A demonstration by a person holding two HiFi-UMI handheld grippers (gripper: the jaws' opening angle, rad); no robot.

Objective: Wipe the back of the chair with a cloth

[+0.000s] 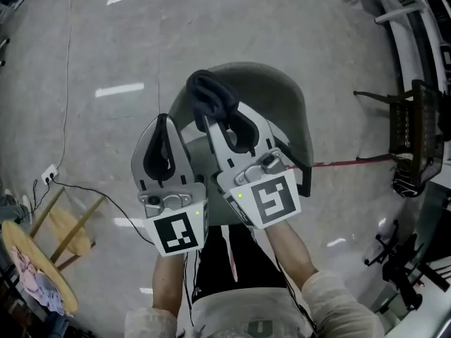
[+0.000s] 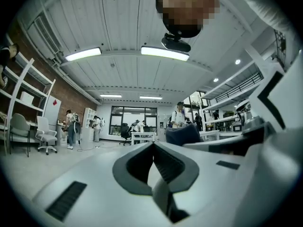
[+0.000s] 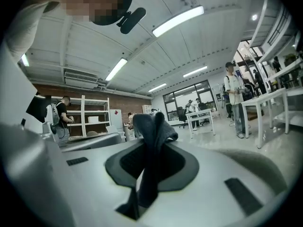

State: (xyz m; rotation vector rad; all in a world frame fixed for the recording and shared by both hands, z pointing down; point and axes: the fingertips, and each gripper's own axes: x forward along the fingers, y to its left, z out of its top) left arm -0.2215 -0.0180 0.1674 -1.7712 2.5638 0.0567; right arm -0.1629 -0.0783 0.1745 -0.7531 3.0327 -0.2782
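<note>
In the head view a grey-green chair (image 1: 278, 97) stands on the floor below me, its curved back towards the right. My right gripper (image 1: 213, 120) is held above the chair's seat, shut on a dark blue cloth (image 1: 208, 90) that bunches out past its tips. From the right gripper view the cloth (image 3: 152, 126) sticks up between the jaws of that gripper (image 3: 149, 148). My left gripper (image 1: 163, 120) is beside it on the left, shut and holding nothing. In the left gripper view, that gripper (image 2: 152, 146) shows pads pressed together, with the cloth (image 2: 182, 134) just to its right.
A wooden stool (image 1: 49, 248) with cloths on it stands at the lower left. A black cable (image 1: 91, 189) runs from a socket strip (image 1: 49, 174). A black rack (image 1: 416, 139) and white shelving (image 1: 416, 20) are on the right. People (image 3: 234, 98) and tables (image 2: 142, 136) are farther off.
</note>
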